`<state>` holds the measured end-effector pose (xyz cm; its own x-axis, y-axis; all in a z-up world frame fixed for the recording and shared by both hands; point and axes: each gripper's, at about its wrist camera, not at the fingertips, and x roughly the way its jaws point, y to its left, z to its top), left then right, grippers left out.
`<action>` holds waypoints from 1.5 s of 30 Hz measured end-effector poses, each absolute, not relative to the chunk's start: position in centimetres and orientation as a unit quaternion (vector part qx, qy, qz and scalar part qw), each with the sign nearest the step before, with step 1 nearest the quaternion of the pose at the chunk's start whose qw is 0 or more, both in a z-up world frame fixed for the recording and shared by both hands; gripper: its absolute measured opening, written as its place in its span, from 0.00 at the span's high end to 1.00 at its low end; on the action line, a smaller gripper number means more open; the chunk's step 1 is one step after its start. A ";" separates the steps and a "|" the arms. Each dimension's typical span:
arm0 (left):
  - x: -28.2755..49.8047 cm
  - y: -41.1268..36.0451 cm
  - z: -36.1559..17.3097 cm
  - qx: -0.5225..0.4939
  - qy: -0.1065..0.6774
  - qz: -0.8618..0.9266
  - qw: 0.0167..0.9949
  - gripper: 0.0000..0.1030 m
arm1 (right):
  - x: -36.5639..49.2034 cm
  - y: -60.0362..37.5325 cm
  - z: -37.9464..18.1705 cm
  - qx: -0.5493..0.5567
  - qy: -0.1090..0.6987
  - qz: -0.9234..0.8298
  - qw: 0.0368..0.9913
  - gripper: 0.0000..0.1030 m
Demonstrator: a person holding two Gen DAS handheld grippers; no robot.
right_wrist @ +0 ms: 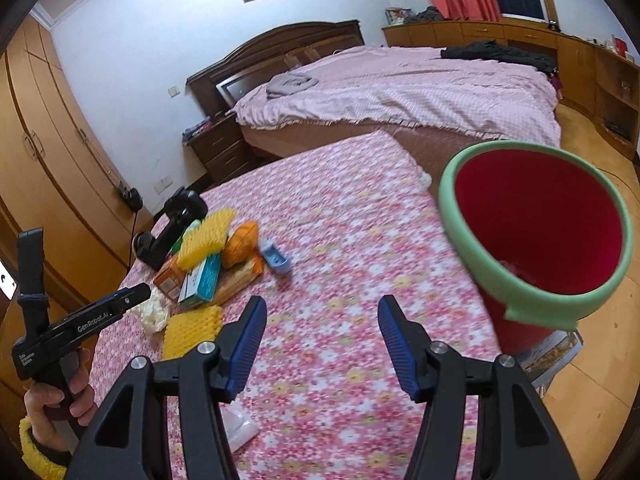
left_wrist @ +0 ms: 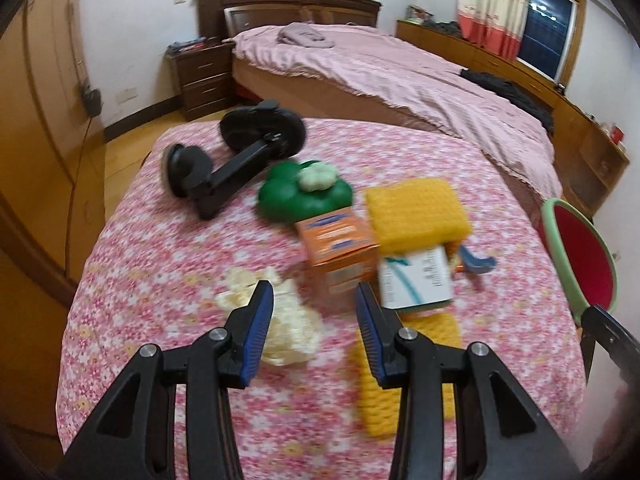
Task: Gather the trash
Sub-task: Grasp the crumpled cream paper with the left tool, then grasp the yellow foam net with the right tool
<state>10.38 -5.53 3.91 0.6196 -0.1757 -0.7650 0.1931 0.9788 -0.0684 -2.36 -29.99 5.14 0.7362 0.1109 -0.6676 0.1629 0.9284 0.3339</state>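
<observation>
Two handheld grippers hovered over a floral-covered table (right_wrist: 340,216) strewn with trash. The left gripper (left_wrist: 315,300) stood parted and empty above a crumpled tissue (left_wrist: 288,320) beside an orange box (left_wrist: 340,252) and yellow foam (left_wrist: 416,208). The right gripper (right_wrist: 322,314), empty, was opening near the red bin (right_wrist: 536,236) at the table's edge.

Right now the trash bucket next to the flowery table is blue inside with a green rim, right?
Not quite. The bucket is red inside, not blue. Its rim is green, and it does stand beside the flowery table, as the right wrist view shows.
</observation>
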 end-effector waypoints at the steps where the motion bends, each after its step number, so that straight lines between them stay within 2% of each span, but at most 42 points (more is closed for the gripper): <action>1: 10.5 -5.2 3.7 0.010 0.425 -0.099 0.900 0.59 | -2.3 -29.7 5.0 0.188 0.365 -0.013 0.912 0.41; 26: 12.8 -1.9 -0.7 -0.029 0.451 -0.072 0.889 0.56 | 0.8 -25.5 2.8 0.161 0.410 0.015 0.898 0.41; 29: 12.7 -1.9 -0.6 -0.026 0.443 -0.077 0.893 0.65 | 0.9 -24.9 2.9 0.156 0.413 0.020 0.897 0.41; 31: 12.5 -1.8 -0.5 -0.022 0.436 -0.084 0.896 0.75 | 1.2 -24.3 2.8 0.150 0.416 0.023 0.896 0.41; 45: 10.7 2.4 1.8 -0.075 0.404 -0.133 0.902 0.78 | 4.1 -18.2 1.0 0.108 0.462 0.047 0.879 0.41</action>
<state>10.73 2.41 1.75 0.6382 -0.3007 -0.7087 0.1794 0.9533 -0.2429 4.07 -18.19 0.98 0.5695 0.1818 -0.8017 0.0177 0.9723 0.2331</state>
